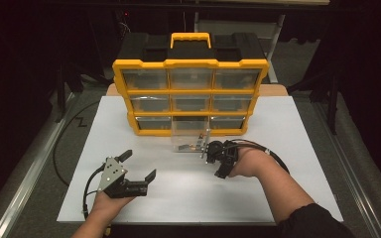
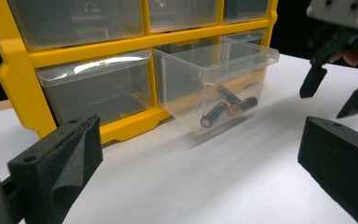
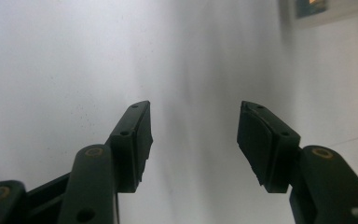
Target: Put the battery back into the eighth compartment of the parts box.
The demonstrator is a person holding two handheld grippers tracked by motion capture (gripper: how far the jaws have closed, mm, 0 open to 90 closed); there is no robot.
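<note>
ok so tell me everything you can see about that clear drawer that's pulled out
The clear drawer is a see-through plastic bin with a lipped rim, pulled most of the way out of the bottom middle slot of the yellow organizer. It juts forward over the white table, open at the top. Three batteries lie loose on its floor. Neither gripper touches it.

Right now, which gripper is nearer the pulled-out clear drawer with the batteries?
Right. The right gripper hangs open just beside the drawer, at its front right corner, not touching it. The left gripper sits open well off to the drawer's front left, over bare board.
</note>
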